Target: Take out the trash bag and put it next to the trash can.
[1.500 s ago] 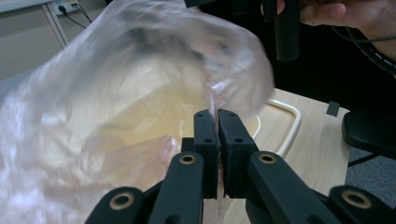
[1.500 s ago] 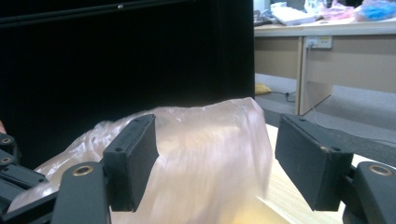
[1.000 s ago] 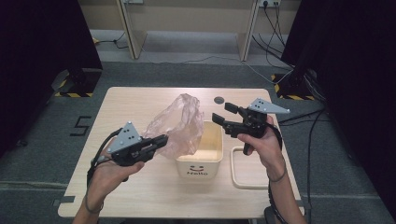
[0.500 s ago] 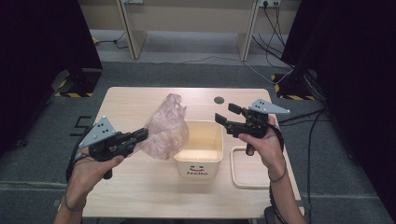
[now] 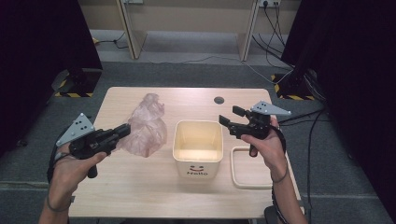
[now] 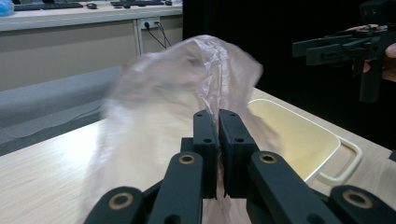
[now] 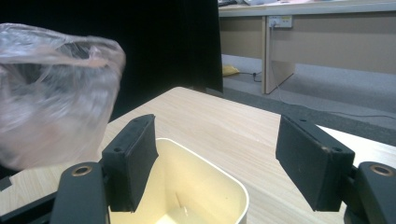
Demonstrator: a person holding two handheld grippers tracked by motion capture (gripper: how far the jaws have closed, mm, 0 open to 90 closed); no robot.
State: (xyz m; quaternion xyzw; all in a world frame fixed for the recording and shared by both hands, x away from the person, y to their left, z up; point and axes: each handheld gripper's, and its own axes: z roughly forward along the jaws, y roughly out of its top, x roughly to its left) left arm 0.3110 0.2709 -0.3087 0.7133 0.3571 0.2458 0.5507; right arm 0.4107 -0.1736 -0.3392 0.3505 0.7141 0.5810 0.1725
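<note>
A thin, crumpled, clear pinkish plastic bag [image 5: 147, 126] hangs over the table left of a cream bin [image 5: 197, 122] with a smiley and "Hello" on its front. My left gripper [image 5: 125, 130] is shut on the bag's lower edge; in the left gripper view the jaws [image 6: 218, 116] pinch the film while the bag [image 6: 177, 79] billows above them. My right gripper [image 5: 231, 116] is held open, with nothing between its jaws, just right of the bin's rim. In the right gripper view, the open gripper [image 7: 215, 135] looks over the bin [image 7: 210, 177] toward the bag [image 7: 51, 93].
A cream rectangular frame [image 5: 252, 168] lies flat on the table right of the bin. A small black disc [image 5: 219, 100] sits near the far edge. Desk legs and cables stand on the floor beyond the table.
My left gripper has moved left with the bag, carrying it off the bin's left side to hang beside it. The right gripper has stayed in place.
</note>
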